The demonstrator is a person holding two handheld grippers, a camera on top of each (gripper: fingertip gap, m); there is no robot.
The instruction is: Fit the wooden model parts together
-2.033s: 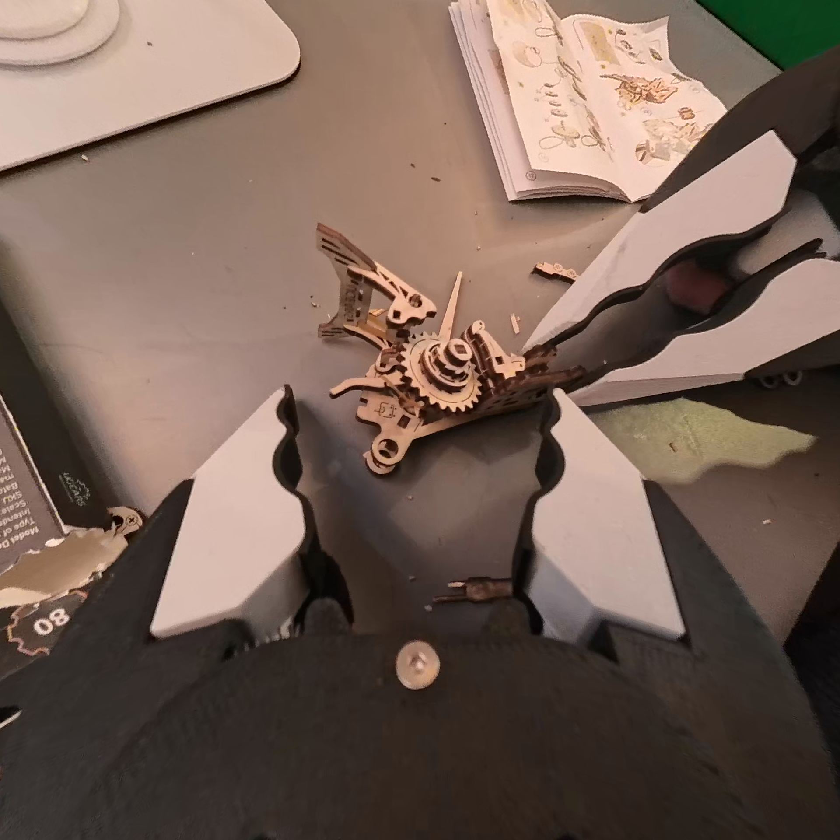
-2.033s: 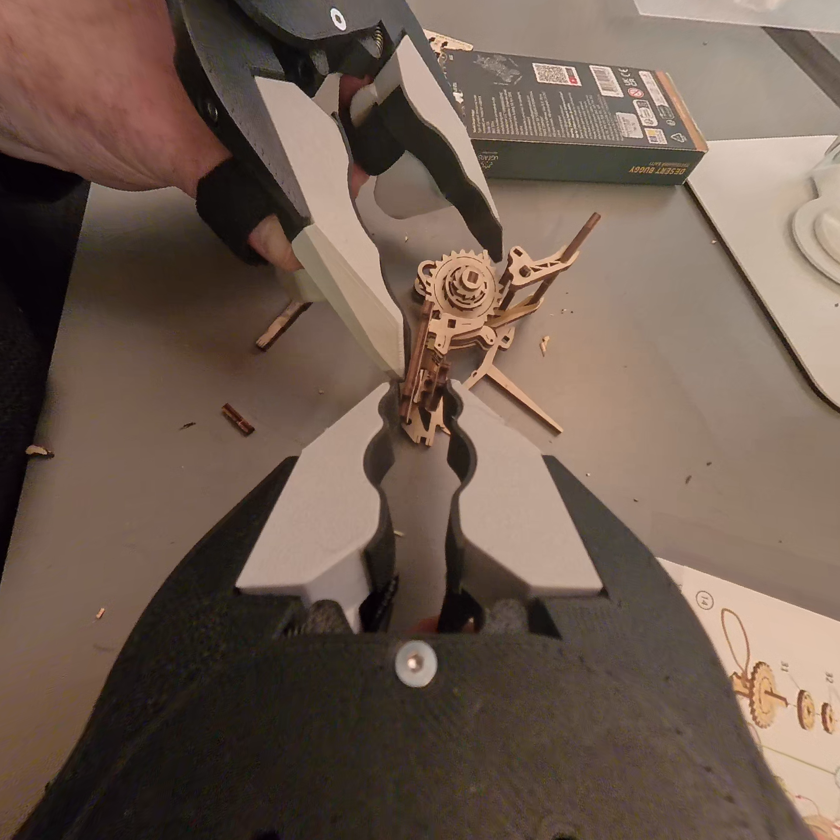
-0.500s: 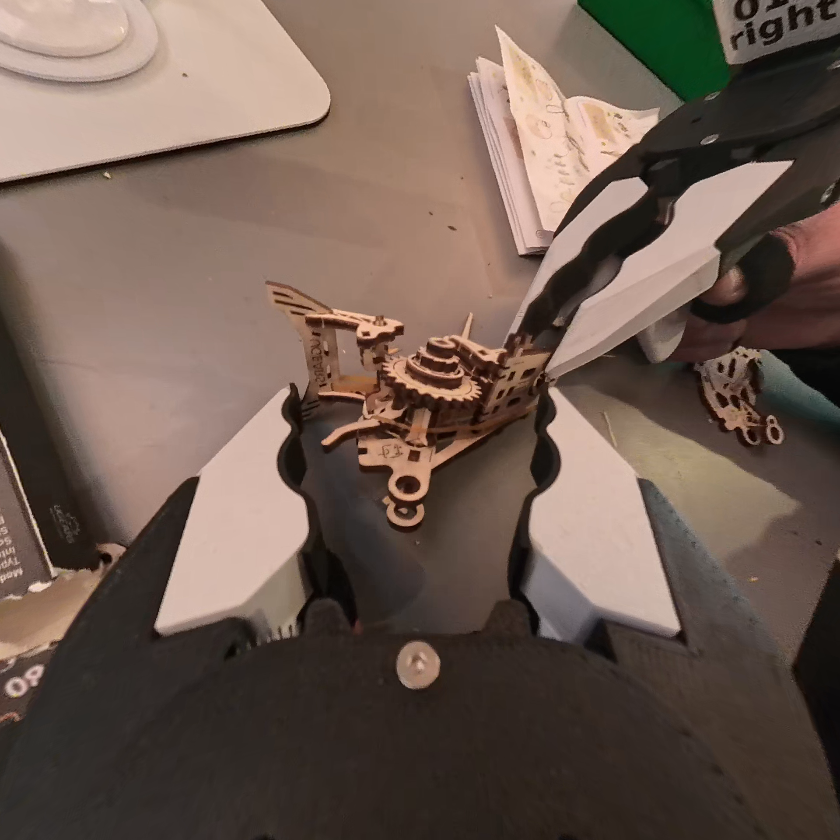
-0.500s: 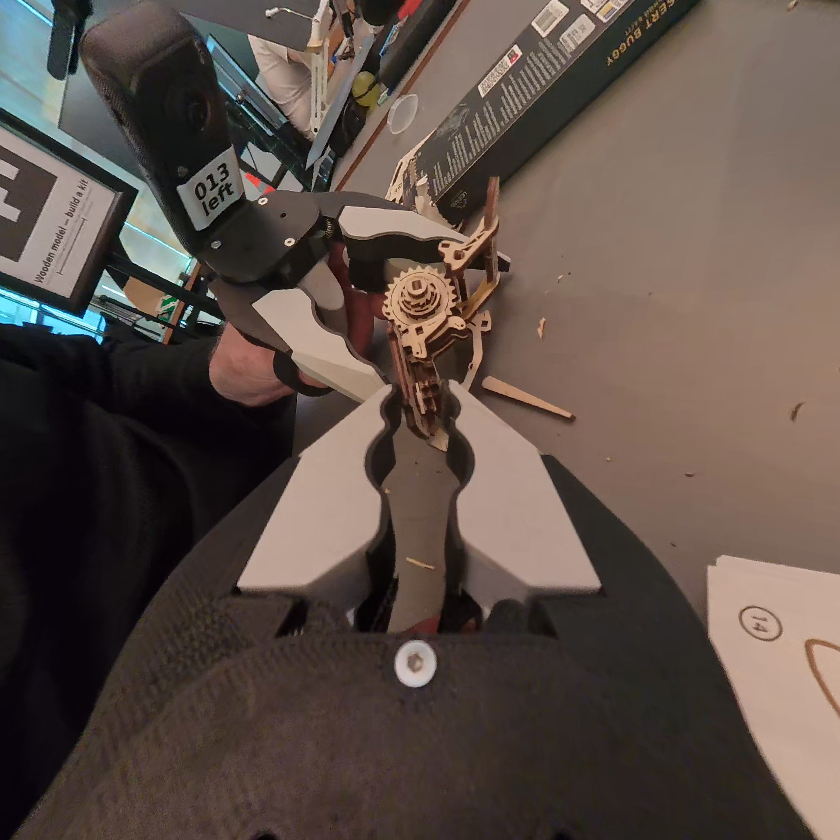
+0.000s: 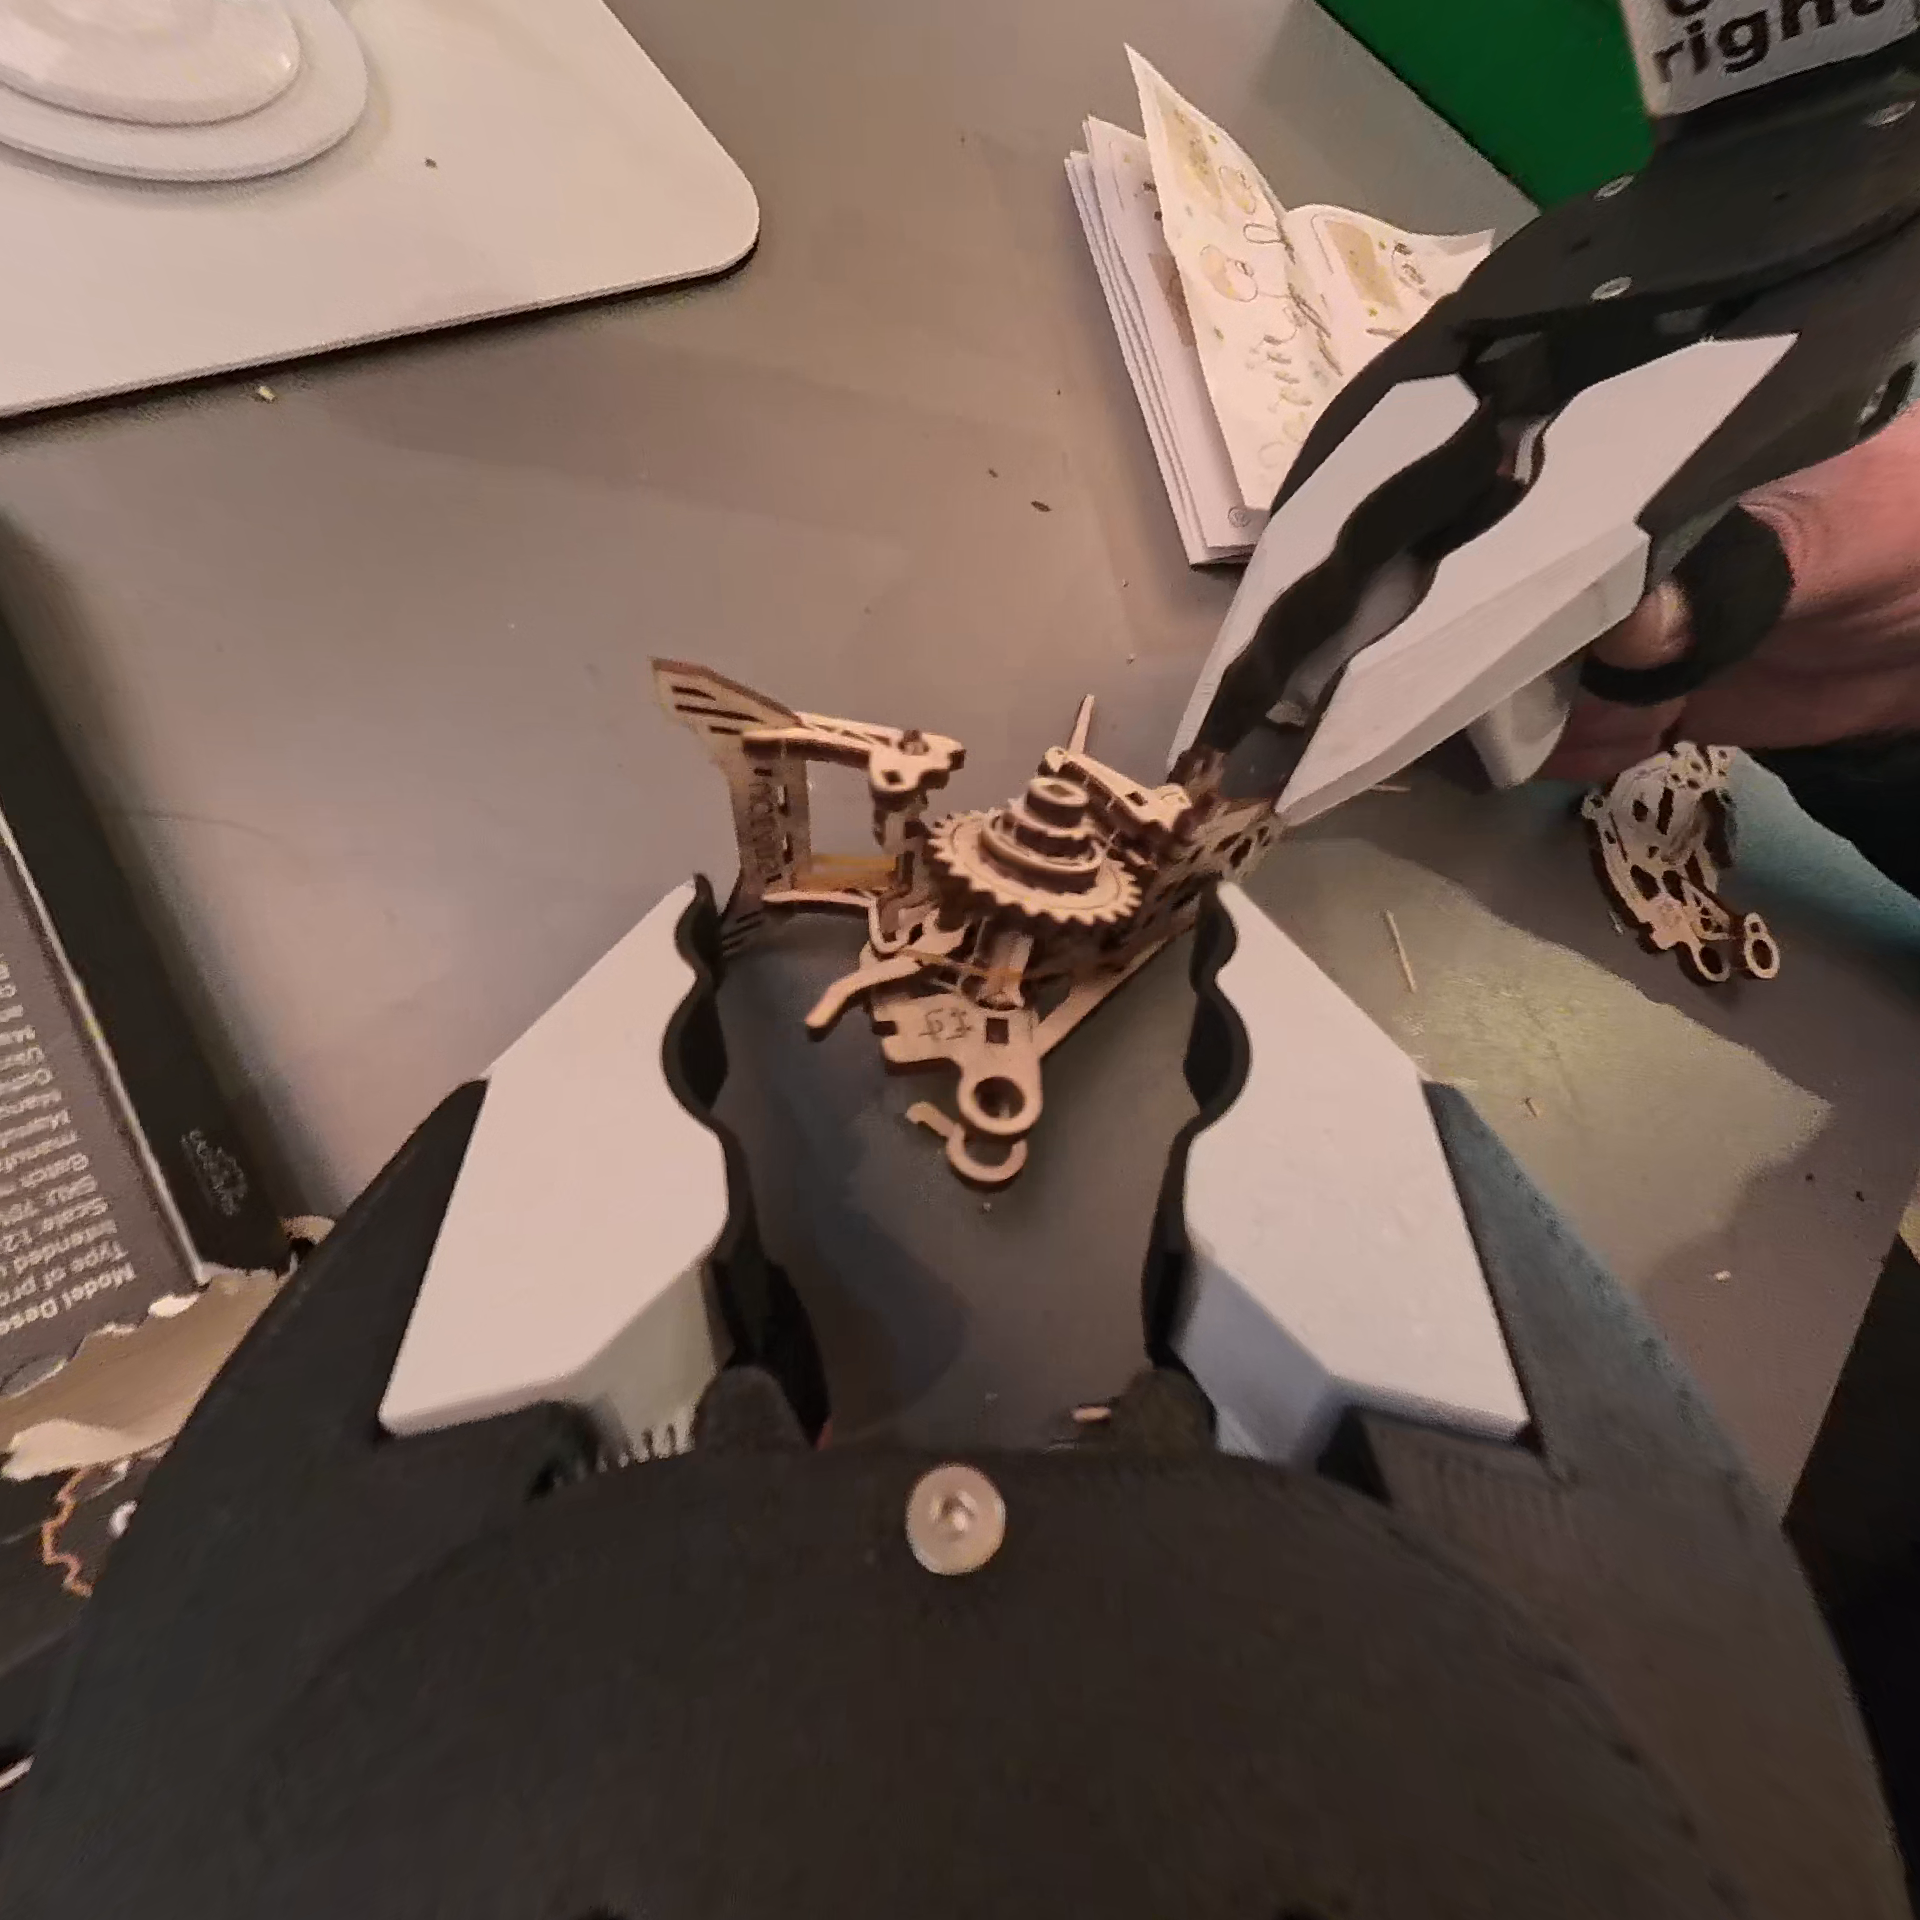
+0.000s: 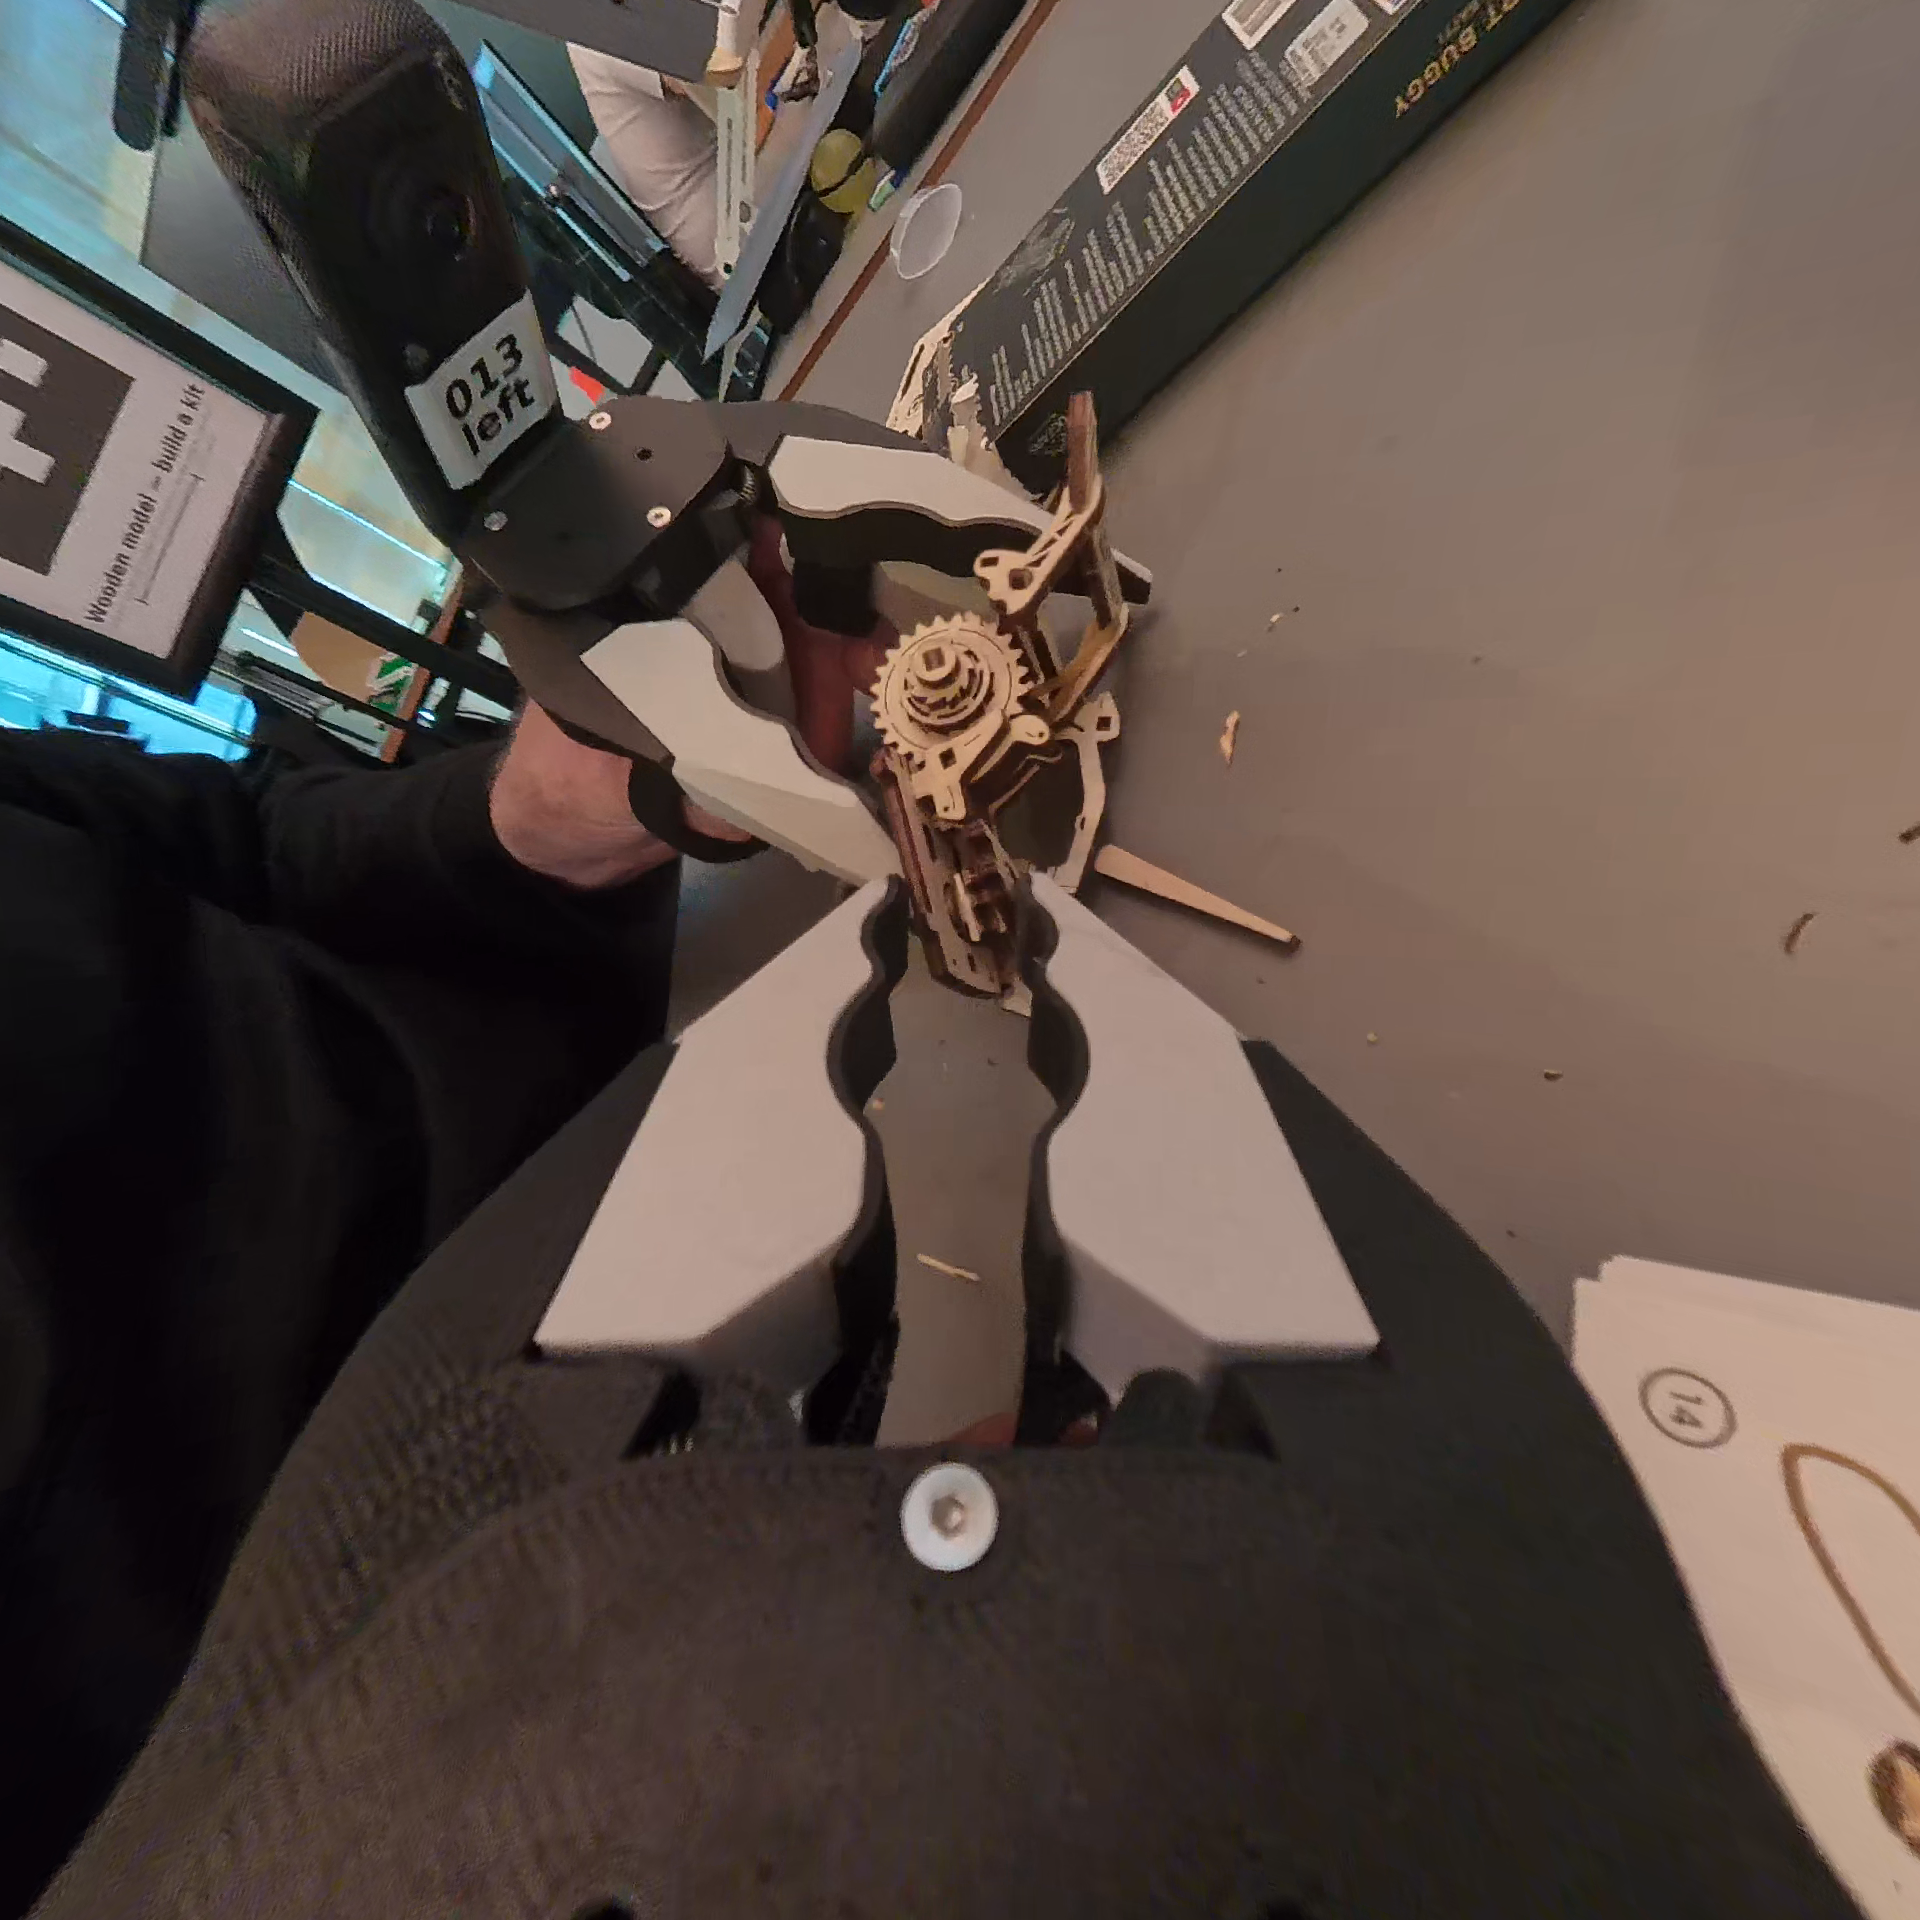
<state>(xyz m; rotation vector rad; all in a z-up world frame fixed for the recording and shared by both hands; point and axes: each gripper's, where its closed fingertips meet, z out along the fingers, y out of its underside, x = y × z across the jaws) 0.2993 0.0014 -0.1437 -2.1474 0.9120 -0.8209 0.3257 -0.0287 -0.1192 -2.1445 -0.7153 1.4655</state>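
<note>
The wooden model [image 5: 997, 894], a pale assembly with a toothed gear and an upright frame, sits between my left gripper's [image 5: 956, 914] spread fingers. The left gripper is open and straddles it; its left fingertip [image 5: 712, 914] is right against the frame. My right gripper [image 5: 1236, 800] comes in from the upper right and is shut on the model's dark block end. In the right wrist view the right gripper [image 6: 961, 914] clamps that end, with the model [image 6: 966, 717] standing beyond it and the left gripper [image 6: 1008, 712] astride it. I cannot tell whether the model touches the table.
An open instruction booklet [image 5: 1226, 312] lies at the back right, with a white mat [image 5: 364, 208] at the back left. The dark kit box [image 5: 62, 1091] is at the left. Another wooden part [image 5: 1673, 883] and a loose stick [image 6: 1195, 899] lie on the grey table.
The right gripper has raised and turned the model, so the gear now stands more upright. The left gripper has stayed open around it. Little has moved in the last half second.
</note>
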